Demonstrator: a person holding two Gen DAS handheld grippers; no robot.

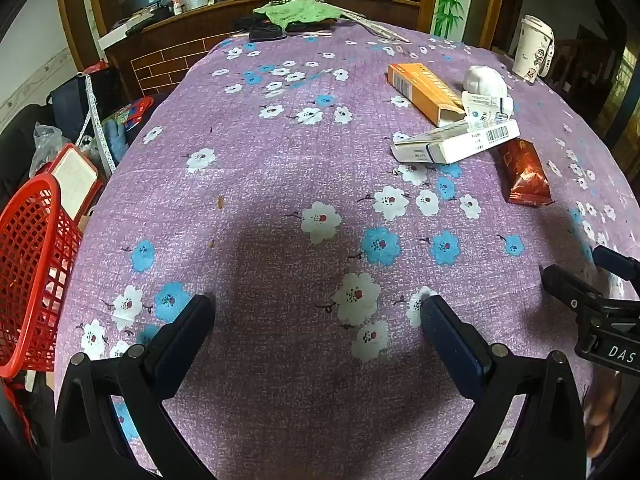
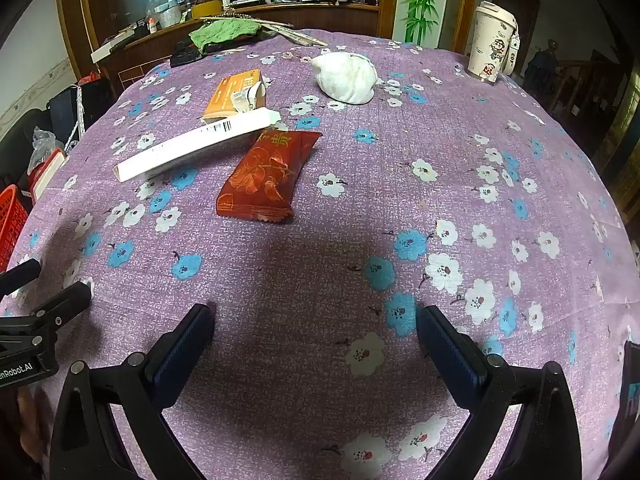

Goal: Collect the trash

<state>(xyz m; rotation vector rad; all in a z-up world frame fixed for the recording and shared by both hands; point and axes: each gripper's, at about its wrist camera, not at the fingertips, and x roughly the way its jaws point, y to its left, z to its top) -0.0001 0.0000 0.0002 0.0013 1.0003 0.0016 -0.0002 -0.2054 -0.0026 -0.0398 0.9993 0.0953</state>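
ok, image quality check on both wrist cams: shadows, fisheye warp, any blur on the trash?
Left wrist: heavy barrel warp bows the floral tablecloth, black vignette in the corners; a soft shadow lies ahead of the open left gripper; the white box barcode is sharp. Right wrist: same warp, a similar shadow before the open right gripper; the red wrapper is crisp with mild sheen.

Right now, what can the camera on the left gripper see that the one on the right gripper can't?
Only the left wrist view shows the full red basket beside the table, plus a white barcoded leaflet by the orange box. Only the right wrist view shows the red wrapper whole and the white wad unobstructed. Both show the white box, the cartoon cup and open grippers.
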